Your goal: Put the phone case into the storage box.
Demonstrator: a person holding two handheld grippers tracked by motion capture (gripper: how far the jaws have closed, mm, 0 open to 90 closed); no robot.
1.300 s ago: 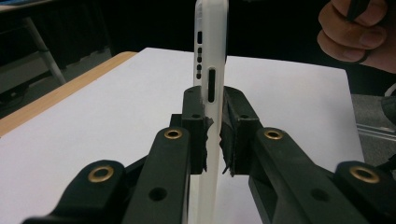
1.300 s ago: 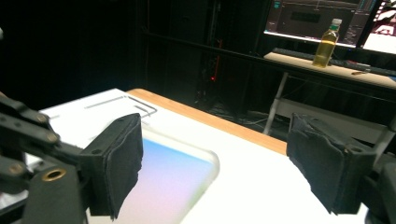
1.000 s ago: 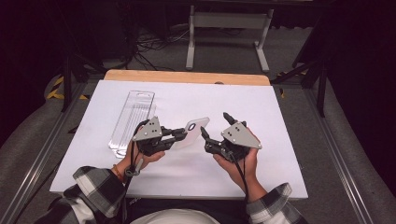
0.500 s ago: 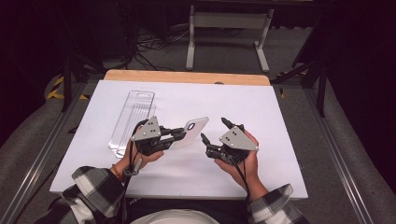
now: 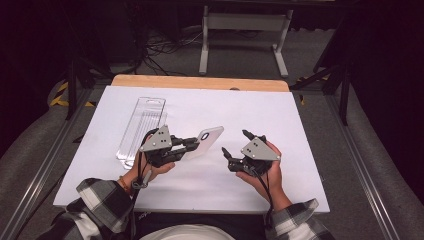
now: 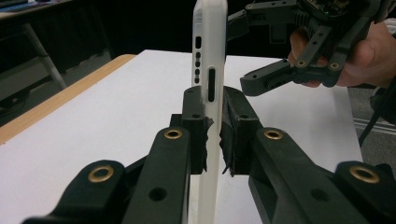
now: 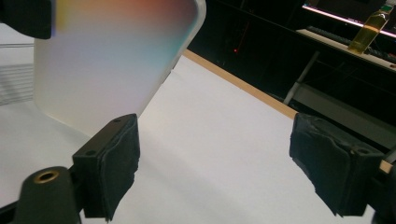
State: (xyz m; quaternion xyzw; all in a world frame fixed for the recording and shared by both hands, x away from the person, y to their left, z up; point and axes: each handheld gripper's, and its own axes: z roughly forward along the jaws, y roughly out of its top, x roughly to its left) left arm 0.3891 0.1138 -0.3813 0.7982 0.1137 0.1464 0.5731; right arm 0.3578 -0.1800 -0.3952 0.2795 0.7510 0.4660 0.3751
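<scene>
A translucent white phone case (image 5: 209,138) is held edge-up above the table, with my left gripper (image 5: 192,145) shut on its lower end. In the left gripper view the pads clamp the case (image 6: 208,56) from both sides, the left gripper (image 6: 212,119) pointing across the white board. My right gripper (image 5: 235,141) hangs just right of the case, apart from it. Its jaws have just been opening and nothing lies between its pads (image 7: 334,163). The right gripper view has the right gripper (image 7: 224,163) below the case's broad face (image 7: 107,60).
A clear plastic package (image 5: 142,127) lies flat at the left of the white board (image 5: 300,165). A wooden edge (image 5: 200,82) runs along the far side, with a metal stand (image 5: 245,30) and cables on the dark floor beyond. A bottle (image 7: 369,28) stands far off.
My right gripper has sunk a little toward the table and its jaws stand wider apart. The left gripper and the case have stayed where they were.
</scene>
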